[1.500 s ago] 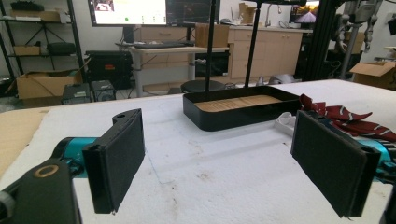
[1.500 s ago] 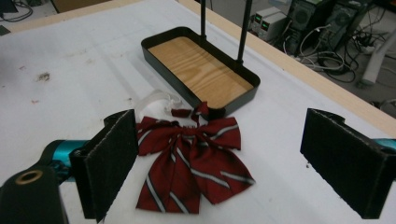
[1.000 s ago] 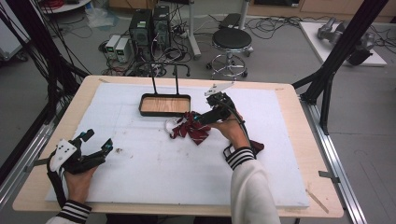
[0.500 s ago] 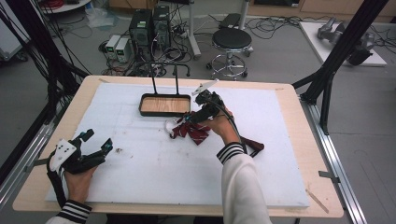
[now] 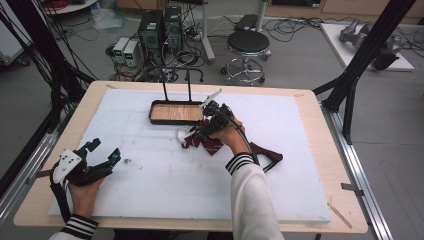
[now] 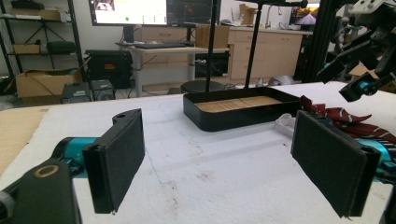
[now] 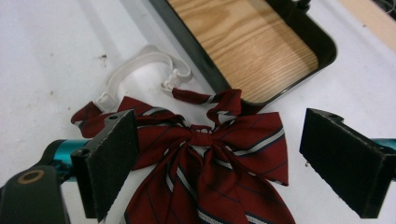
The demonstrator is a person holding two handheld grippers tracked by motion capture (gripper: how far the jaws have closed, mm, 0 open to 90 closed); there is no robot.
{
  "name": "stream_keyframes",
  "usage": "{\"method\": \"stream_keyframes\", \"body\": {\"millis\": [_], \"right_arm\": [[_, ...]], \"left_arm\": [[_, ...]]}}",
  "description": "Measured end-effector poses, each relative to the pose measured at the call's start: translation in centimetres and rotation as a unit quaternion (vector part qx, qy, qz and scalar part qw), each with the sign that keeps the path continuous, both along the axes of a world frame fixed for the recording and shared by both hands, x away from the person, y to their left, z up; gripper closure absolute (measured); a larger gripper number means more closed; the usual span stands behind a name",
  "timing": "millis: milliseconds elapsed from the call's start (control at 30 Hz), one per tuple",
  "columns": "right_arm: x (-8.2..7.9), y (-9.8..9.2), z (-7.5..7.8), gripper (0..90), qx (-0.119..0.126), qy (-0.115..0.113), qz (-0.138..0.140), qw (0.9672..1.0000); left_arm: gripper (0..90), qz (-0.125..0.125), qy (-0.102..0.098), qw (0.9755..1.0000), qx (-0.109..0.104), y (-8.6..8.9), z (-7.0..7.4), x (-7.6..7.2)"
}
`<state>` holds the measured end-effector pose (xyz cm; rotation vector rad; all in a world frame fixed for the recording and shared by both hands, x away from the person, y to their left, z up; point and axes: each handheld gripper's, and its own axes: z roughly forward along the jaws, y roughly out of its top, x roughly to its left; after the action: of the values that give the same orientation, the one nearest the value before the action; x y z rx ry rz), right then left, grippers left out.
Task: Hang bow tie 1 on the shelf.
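Hovering spread over the bow tie (image 7: pixel 205 158) – right claw (image 7: pixel 224 163) straddles its knot, wings crosswise between jaws; it lies beside the tray (image 5: pixel 176 113), probably touching. Left claw (image 5: pixel 102 152), spread, well apart.

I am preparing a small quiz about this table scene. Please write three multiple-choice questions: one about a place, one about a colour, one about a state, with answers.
1. Where is the tray?
A. just beyond the bow tie
B. at the table's near edge
C. on the floor

2. What colour is the bow tie?
A. plain green
B. dark red with pale stripes
C. yellow

3. How is the right claw?
A. shut on the tray
B. shut on nothing
C. open over the bow tie

Answers: 1 A, the tray sits behind the tie; 2 B, its cloth shows that; 3 C, jaws stand wide apart.
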<state>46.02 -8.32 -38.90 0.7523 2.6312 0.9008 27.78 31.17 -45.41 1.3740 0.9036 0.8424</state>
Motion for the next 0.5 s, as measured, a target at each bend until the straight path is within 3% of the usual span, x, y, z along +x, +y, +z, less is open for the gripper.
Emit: {"method": "stream_keyframes", "body": {"millis": [133, 233, 400, 500], "right_arm": [[0.2, 0.4, -0.6, 11.1, -0.015, 0.005, 0.001, 0.9999], [0.2, 0.6, -1.0, 18.2, -0.022, 0.016, 0.01, 0.9996], [0.3, 1.2, -1.3, 18.3, -0.032, 0.016, 0.015, 0.9992], [0.4, 1.5, -1.5, 22.7, -0.041, 0.023, 0.024, 0.9986]], "left_arm": [[17.8, -0.001, -0.001, 1.0, -0.001, 0.0, 0.0, 0.0], [17.8, -0.002, -0.001, 1.0, -0.001, 0.0, 0.0, 0.0], [17.8, -0.002, -0.002, 1.0, -0.002, 0.1, 0.0, 0.0], [17.8, -0.002, -0.001, 1.0, -0.002, 0.1, 0.0, 0.0]]}}
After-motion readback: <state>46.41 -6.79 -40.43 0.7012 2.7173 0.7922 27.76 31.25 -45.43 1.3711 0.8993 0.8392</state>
